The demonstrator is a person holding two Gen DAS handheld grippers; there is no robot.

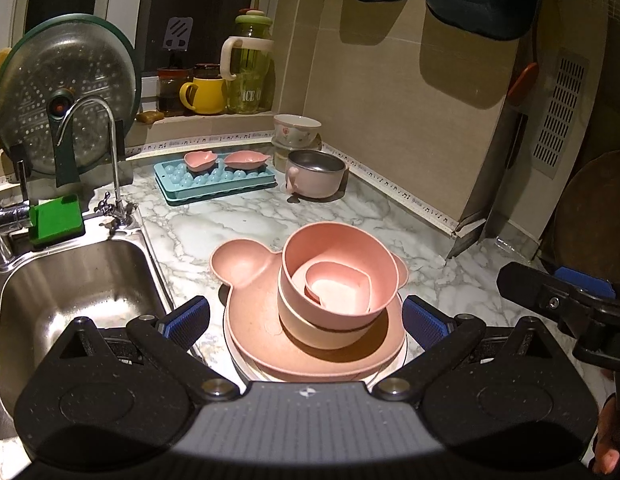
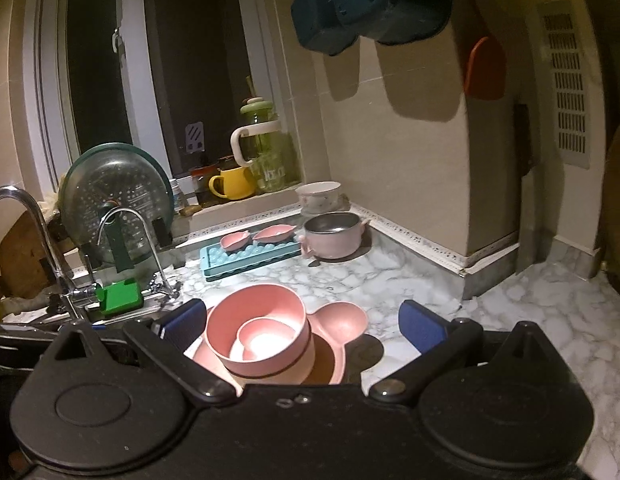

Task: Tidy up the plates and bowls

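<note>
Pink bowls [image 1: 333,276] nested on bear plate [image 1: 254,320] — left hand-held gripper [image 1: 306,320] wide, untouching.

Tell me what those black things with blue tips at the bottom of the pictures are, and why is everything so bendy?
Those are two grabbers that a person holds, one in each hand. Each carries a wide-eyed camera, which bends the picture. One picture looks along the left gripper, the other along the right gripper. Both stand open and hold nothing. On the marble counter sits a pink bear-shaped plate with a cream bowl on it, a pink bowl inside that, and a small heart-shaped dish in the middle. Farther back lie a blue tray and a pink pot. The sink is beside them.
</note>
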